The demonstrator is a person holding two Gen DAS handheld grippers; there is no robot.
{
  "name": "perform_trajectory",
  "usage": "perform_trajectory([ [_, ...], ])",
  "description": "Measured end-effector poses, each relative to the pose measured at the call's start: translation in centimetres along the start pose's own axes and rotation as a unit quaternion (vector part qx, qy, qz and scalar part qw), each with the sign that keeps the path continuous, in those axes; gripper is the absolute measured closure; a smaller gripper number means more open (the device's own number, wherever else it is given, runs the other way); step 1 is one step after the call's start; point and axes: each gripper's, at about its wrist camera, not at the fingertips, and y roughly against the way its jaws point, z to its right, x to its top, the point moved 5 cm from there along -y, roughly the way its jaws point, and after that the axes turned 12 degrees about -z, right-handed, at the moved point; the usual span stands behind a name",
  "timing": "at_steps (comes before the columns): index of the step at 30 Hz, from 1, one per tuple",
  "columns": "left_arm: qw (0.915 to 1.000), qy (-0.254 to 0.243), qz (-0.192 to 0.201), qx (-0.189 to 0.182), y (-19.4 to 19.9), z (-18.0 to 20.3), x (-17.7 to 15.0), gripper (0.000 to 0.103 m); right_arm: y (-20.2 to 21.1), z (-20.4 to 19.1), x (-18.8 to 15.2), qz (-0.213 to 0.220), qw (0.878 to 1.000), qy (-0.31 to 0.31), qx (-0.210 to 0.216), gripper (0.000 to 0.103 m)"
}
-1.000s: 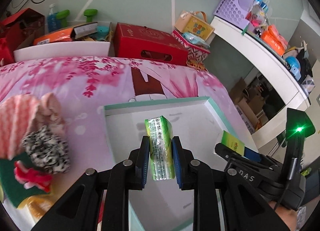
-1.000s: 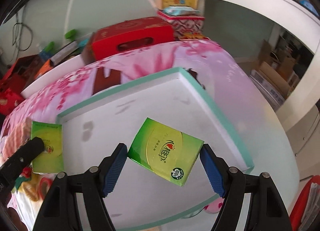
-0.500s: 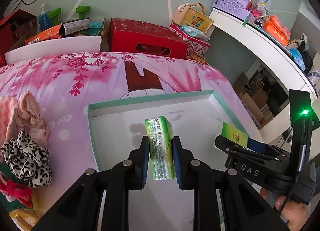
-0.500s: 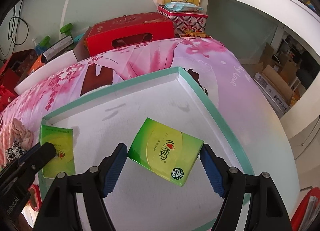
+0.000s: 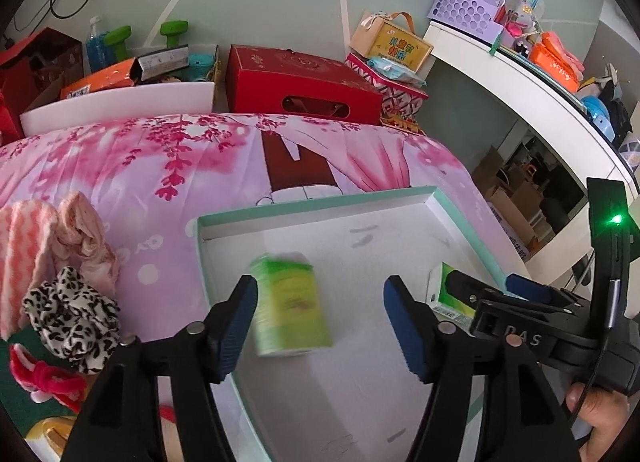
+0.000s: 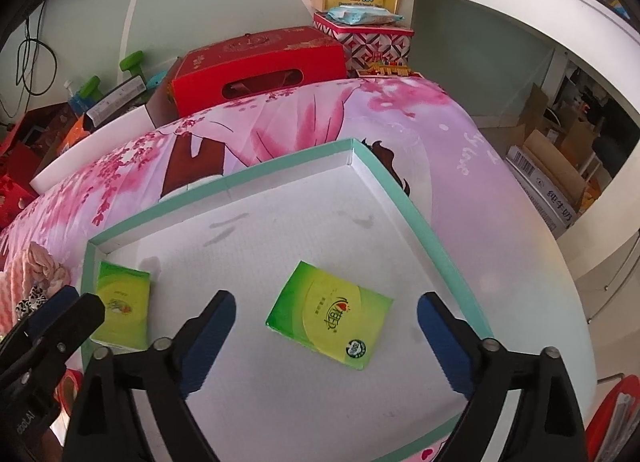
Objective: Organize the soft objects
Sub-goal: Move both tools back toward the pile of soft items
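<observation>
A shallow white tray with a teal rim (image 5: 320, 201) (image 6: 224, 181) lies on the pink flowered bedspread. My left gripper (image 5: 320, 314) has its jaws opening; a green tissue pack (image 5: 291, 304), blurred with motion, sits between them near the left finger, free of the pads. From the right wrist that pack (image 6: 122, 310) lies by the tray's left wall, beside the left gripper (image 6: 76, 304). My right gripper (image 6: 326, 326) also has its jaws opening, and a second green tissue pack (image 6: 330, 318) rests flat on the tray floor between its fingers, touching neither pad. The right gripper (image 5: 480, 282) shows at the tray's right side.
A leopard-print scrunchie (image 5: 72, 314), a pink cloth (image 5: 48, 238) and a red bow (image 5: 44, 378) lie on the bed left of the tray. A red box (image 5: 300, 81) stands behind the bed. A white curved desk (image 5: 520, 73) runs along the right.
Both grippers opened and let go of their tissue packs. The left pack tipped from standing on edge towards the tray floor; the right pack dropped flat onto the tray.
</observation>
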Motion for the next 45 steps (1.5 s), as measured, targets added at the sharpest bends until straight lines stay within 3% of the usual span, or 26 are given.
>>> perform_trajectory([
  [1, 1.0, 0.002, 0.001, 0.004, 0.2, -0.2, 0.0, 0.032, 0.2, 0.0, 0.0, 0.003, 1.0, 0.001, 0.0, 0.001],
  [3, 0.9998, 0.01, 0.006, 0.016, 0.6, -0.9, -0.1, 0.015, 0.6, 0.1, -0.1, 0.01, 1.0, 0.0, -0.001, 0.0],
  [7, 0.9979, 0.033, 0.037, 0.043, 2.5, -2.9, 0.0, 0.011, 1.6, -0.3, -0.2, 0.021, 1.0, 0.0, 0.003, 0.0],
  [9, 0.996, 0.042, 0.05, 0.061, 3.5, -4.0, 0.1, 0.002, 2.4, -0.7, -0.4, 0.03, 1.0, 0.001, 0.005, 0.0],
  [14, 0.9899, 0.08, 0.081, 0.085, 6.1, -7.2, 0.0, 0.002, 3.9, -2.2, -0.8, 0.046, 0.999, 0.0, 0.007, 0.0],
  [22, 0.9732, 0.126, 0.13, 0.142, 10.9, -12.5, -1.3, 0.002, 5.6, -7.4, -2.2, 0.061, 0.997, 0.028, 0.042, 0.0],
  [32, 0.9576, 0.192, 0.103, 0.189, 15.8, -18.9, -4.5, 0.002, 6.4, -14.7, -3.6, 0.046, 0.992, 0.052, 0.102, 0.0],
  [36, 0.9469, 0.219, 0.086, 0.219, 16.9, -21.5, -6.1, 0.002, 6.7, -18.0, -4.0, 0.045, 0.989, 0.075, 0.122, 0.0],
  [45, 0.9421, 0.272, 0.058, 0.188, 16.3, -24.1, -8.4, 0.002, 6.1, -23.7, -5.2, 0.029, 0.983, 0.103, 0.15, 0.0],
])
